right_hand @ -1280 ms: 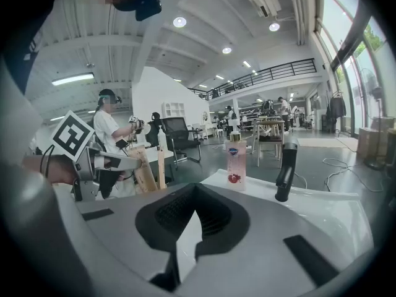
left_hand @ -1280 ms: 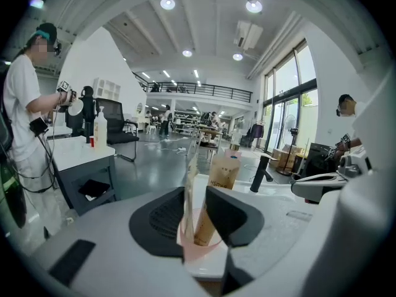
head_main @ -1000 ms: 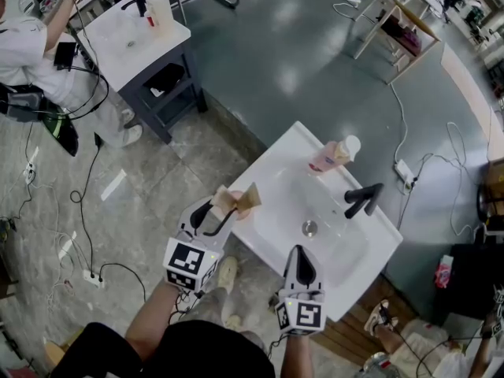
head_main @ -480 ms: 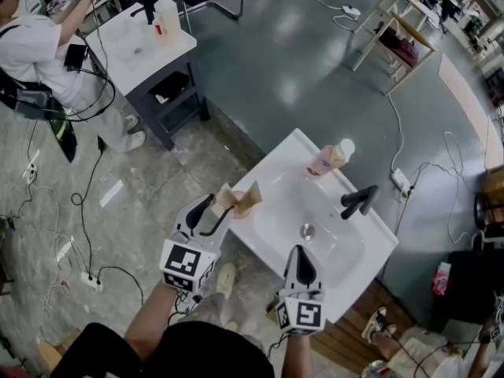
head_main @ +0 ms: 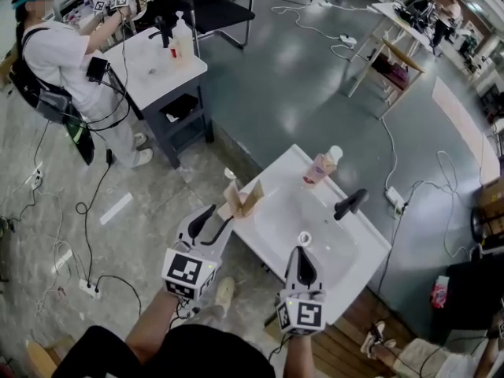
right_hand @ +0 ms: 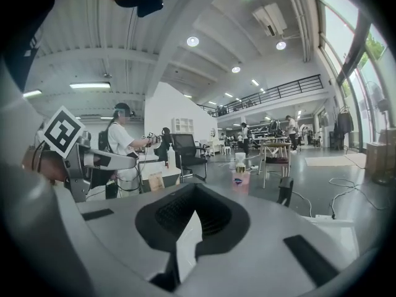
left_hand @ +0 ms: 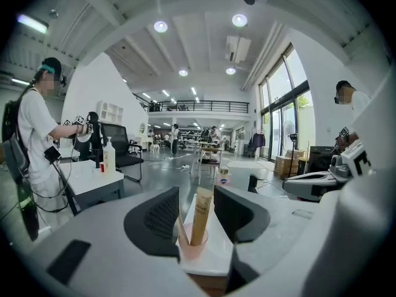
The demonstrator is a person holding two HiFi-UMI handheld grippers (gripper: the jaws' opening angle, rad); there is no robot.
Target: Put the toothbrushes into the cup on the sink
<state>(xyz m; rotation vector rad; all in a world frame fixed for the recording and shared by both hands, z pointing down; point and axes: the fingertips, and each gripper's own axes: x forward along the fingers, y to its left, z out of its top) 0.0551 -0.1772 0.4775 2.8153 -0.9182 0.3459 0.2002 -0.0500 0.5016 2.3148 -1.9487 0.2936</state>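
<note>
A pink cup (head_main: 231, 209) stands on the near left corner of the white sink (head_main: 346, 246), with tan toothbrush packs (head_main: 244, 195) upright in it. My left gripper (head_main: 222, 215) is open just short of the cup. In the left gripper view the cup (left_hand: 193, 247) and a pack (left_hand: 202, 214) show in the gap between the spread jaws, untouched. My right gripper (head_main: 302, 253) hangs over the sink's front edge near the drain, shut and empty. In the right gripper view its jaws (right_hand: 194, 195) meet with nothing between them.
A pink soap bottle (head_main: 321, 166) and a black faucet (head_main: 349, 204) stand at the sink's far side. A second white sink table (head_main: 157, 61) with a person (head_main: 63, 61) at it is at the back left. Cables cross the floor.
Both grippers have risen and the left one has drawn a little back from the cup. The head view has tilted up and shows more of the room.
</note>
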